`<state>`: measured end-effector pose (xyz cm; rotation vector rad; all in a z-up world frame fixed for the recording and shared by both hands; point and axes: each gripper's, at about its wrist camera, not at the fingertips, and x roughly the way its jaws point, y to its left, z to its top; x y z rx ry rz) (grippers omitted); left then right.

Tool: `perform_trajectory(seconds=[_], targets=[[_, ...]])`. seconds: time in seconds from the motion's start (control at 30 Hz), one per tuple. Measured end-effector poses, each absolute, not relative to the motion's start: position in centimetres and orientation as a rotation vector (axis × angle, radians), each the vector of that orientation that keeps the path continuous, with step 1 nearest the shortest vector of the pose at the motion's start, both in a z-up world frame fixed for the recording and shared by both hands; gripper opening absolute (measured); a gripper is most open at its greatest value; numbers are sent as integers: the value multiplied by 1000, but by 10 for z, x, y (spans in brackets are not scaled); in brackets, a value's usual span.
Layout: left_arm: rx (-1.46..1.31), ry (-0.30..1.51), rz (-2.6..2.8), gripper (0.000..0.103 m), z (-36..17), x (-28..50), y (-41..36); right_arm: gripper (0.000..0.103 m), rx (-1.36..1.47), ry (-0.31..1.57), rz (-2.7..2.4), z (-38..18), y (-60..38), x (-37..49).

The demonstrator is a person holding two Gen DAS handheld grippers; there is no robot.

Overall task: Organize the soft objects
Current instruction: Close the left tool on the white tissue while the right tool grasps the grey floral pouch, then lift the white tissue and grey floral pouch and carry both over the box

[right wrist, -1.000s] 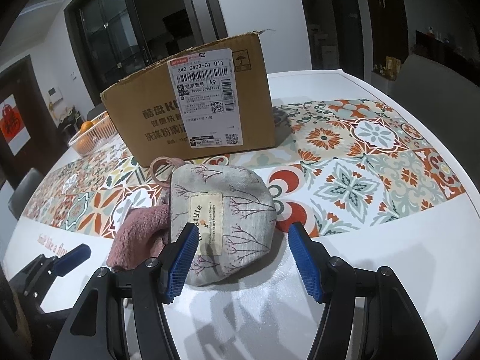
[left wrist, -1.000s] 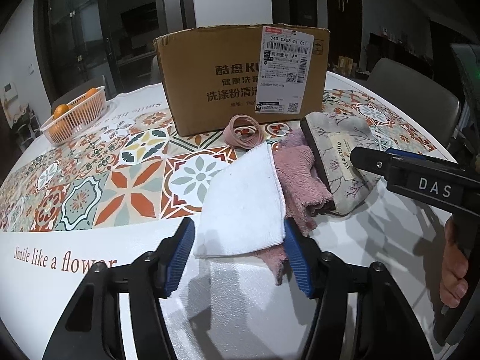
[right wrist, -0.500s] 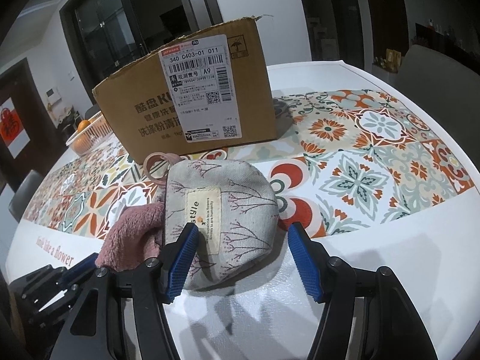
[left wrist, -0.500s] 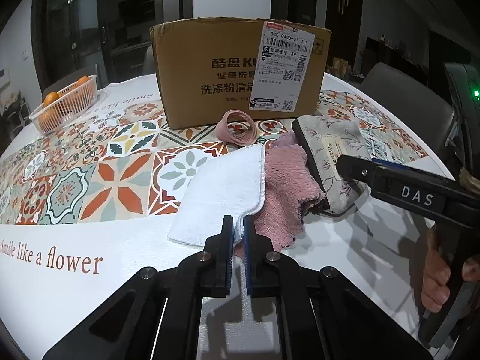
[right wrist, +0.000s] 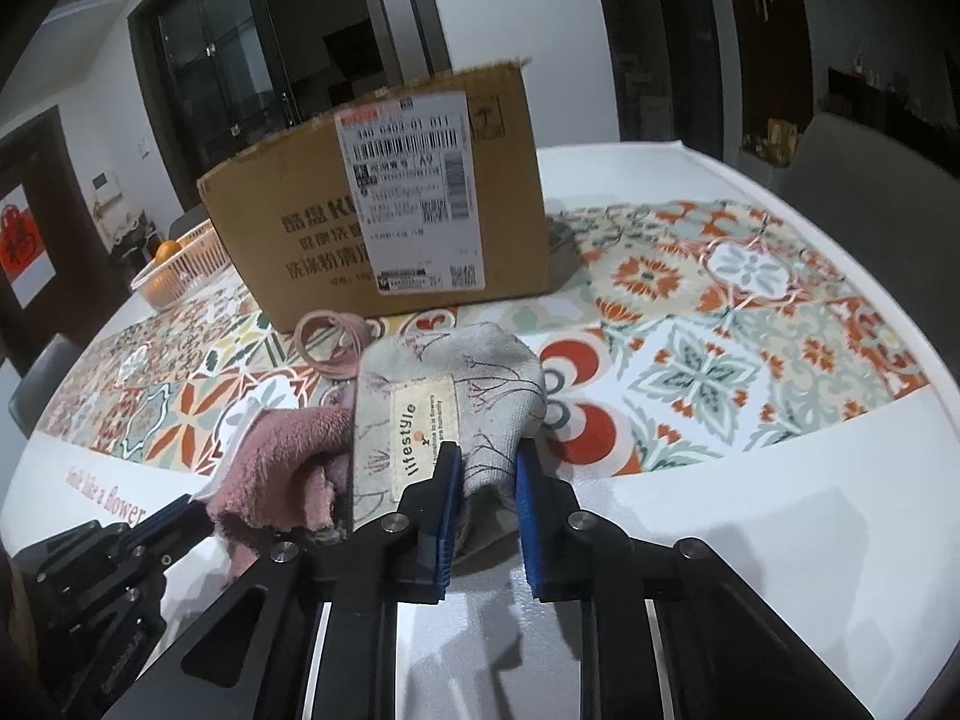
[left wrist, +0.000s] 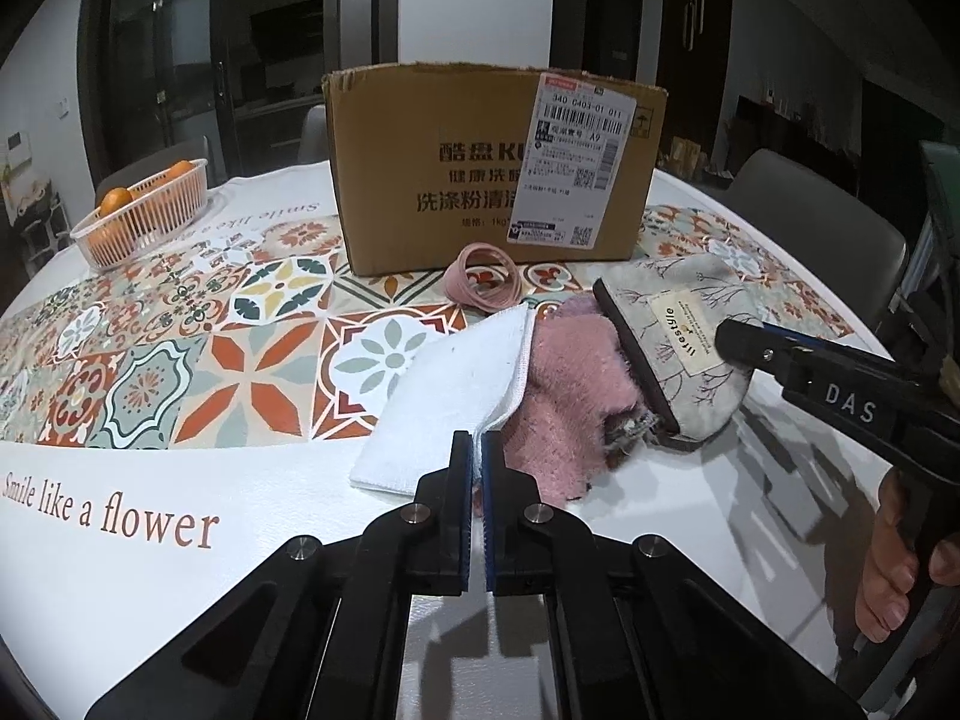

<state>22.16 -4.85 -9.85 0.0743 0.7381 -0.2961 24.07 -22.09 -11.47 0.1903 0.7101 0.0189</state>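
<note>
A white towel point(left wrist: 444, 408) lies on the table, partly over a pink fluffy cloth point(left wrist: 570, 396). My left gripper point(left wrist: 478, 450) is shut on the white towel's near corner. A grey floral "lifestyle" pouch point(right wrist: 444, 414) lies against the pink cloth point(right wrist: 282, 456). My right gripper point(right wrist: 486, 468) is shut on the pouch's near right part, bunching the fabric. The pouch point(left wrist: 684, 348) and the right gripper also show in the left wrist view. A pink hair band point(left wrist: 483, 282) lies in front of the cardboard box point(left wrist: 480, 168).
The open cardboard box point(right wrist: 390, 216) stands at the table's middle back. A plastic basket of oranges point(left wrist: 141, 213) sits far left. Grey chairs point(left wrist: 828, 228) stand around the patterned tablecloth point(left wrist: 180, 324). The table's white edge runs close in front of both grippers.
My left gripper closed on the white towel's corner and has lifted it slightly. My right gripper moved in and closed on the pouch, squeezing it.
</note>
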Motion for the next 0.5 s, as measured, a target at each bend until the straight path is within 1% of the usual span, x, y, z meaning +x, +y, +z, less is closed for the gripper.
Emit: perform_trajectory(seconds=[0.5], targets=[[42,608,-288,5,-60,203,-43,17,185,596,-1,-75,-220,214]])
